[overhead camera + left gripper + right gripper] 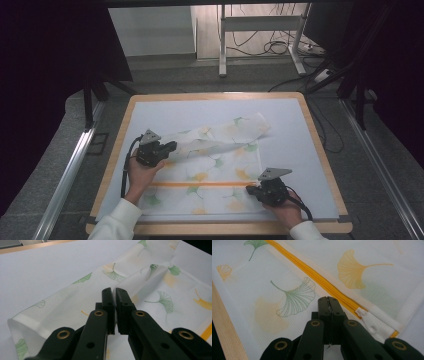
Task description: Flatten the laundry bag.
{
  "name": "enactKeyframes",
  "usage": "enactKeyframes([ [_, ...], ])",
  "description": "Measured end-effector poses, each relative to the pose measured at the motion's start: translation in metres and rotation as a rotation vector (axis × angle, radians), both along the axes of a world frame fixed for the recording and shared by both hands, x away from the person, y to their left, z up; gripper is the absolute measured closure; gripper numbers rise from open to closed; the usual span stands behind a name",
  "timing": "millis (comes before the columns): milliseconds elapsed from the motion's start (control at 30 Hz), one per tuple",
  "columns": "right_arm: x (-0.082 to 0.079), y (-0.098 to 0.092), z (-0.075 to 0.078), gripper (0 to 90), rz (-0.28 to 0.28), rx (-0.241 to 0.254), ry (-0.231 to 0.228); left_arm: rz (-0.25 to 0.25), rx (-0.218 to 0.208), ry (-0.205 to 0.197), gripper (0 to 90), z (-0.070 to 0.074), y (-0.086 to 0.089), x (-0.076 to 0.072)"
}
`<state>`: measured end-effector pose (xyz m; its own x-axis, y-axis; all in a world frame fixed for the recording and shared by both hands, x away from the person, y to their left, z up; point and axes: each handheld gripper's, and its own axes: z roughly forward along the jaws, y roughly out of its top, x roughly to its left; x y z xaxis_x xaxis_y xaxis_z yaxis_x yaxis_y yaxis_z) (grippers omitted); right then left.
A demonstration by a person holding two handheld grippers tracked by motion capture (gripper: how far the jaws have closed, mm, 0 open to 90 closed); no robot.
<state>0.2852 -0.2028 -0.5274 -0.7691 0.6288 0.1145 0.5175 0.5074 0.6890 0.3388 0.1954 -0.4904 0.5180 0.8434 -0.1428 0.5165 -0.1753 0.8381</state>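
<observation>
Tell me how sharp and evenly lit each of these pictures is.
High view: table brightly lit, surroundings nearly black, image soft. Left gripper view: left hand-held gripper crisp, leaf-print mesh bag softening farther back. Right gripper view: yellow zipper sharp mid-frame, bag blurring toward the top; even light, no glare.

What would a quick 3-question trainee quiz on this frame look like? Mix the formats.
1. True or false: the left gripper has a fold of the mesh bag pinched between its jaws.
2. In the right gripper view, on which side of the right gripper does the white zipper pull lie? A) left B) right C) behind the jaws
3. Fill in: the bag's zipper is ____ in colour.

Key
1. True; white mesh sits between the closed jaws.
2. B; it lies just right of the jaw tips, at the zipper's end.
3. Orange.
</observation>
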Motion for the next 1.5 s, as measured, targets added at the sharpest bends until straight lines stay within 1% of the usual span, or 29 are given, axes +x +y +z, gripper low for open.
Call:
enactKeyframes([
  [233,-0.001,0.001,0.0,89.3,-0.015,0.002,0.003,0.017,-0.017,-0.011,87.2,0.002,0.008,0.003],
  [333,-0.001,0.001,0.0,89.3,-0.015,-0.004,-0.001,0.019,-0.019,-0.008,87.2,0.002,0.01,0.004],
  [533,-0.001,0.001,0.0,89.3,-0.006,-0.005,-0.001,0.023,-0.012,-0.005,87.3,0.0,0.008,0.005],
  [633,-0.001,0.0,0.0,89.3,-0.005,-0.003,0.0,0.022,-0.015,0.0,87.3,-0.001,0.007,0.007],
  [800,-0.001,0.0,0.0,89.3,-0.005,-0.003,-0.001,0.02,-0.004,0.0,87.2,0.0,0.006,0.012],
  [833,-0.001,0.0,0.0,89.3,-0.006,-0.003,-0.001,0.023,-0.01,-0.007,87.3,0.003,0.008,0.014],
  [933,-0.001,0.0,0.0,89.3,-0.007,-0.003,-0.002,0.03,-0.016,-0.009,87.3,0.003,0.01,0.018],
  [1000,-0.001,0.0,0.0,89.3,-0.006,-0.002,-0.001,0.036,-0.016,-0.004,87.3,0.003,0.011,0.022],
  [1067,-0.001,0.0,0.0,89.3,-0.005,0.0,0.0,0.035,-0.018,0.0,87.3,0.002,0.012,0.024],
  [1133,-0.001,0.0,0.0,89.3,-0.004,-0.001,-0.002,0.034,-0.009,0.004,87.3,0.001,0.012,0.028],
  [1267,-0.001,0.0,0.0,89.3,-0.004,-0.001,-0.003,0.032,-0.019,0.009,87.3,0.001,0.012,0.032],
  [1333,0.0,-0.001,0.0,89.3,-0.001,0.002,0.001,0.025,-0.015,0.021,87.3,0.001,0.011,0.038],
  [1367,0.0,-0.001,0.0,89.3,-0.001,0.002,0.001,0.025,-0.015,0.021,87.3,0.001,0.011,0.038],
  [1467,0.0,-0.001,0.0,89.3,0.001,0.004,0.002,0.024,-0.018,0.03,87.3,0.001,0.01,0.045],
  [1500,0.0,-0.001,0.0,89.3,0.001,0.009,0.006,0.027,-0.01,0.029,87.3,0.003,0.009,0.048],
])
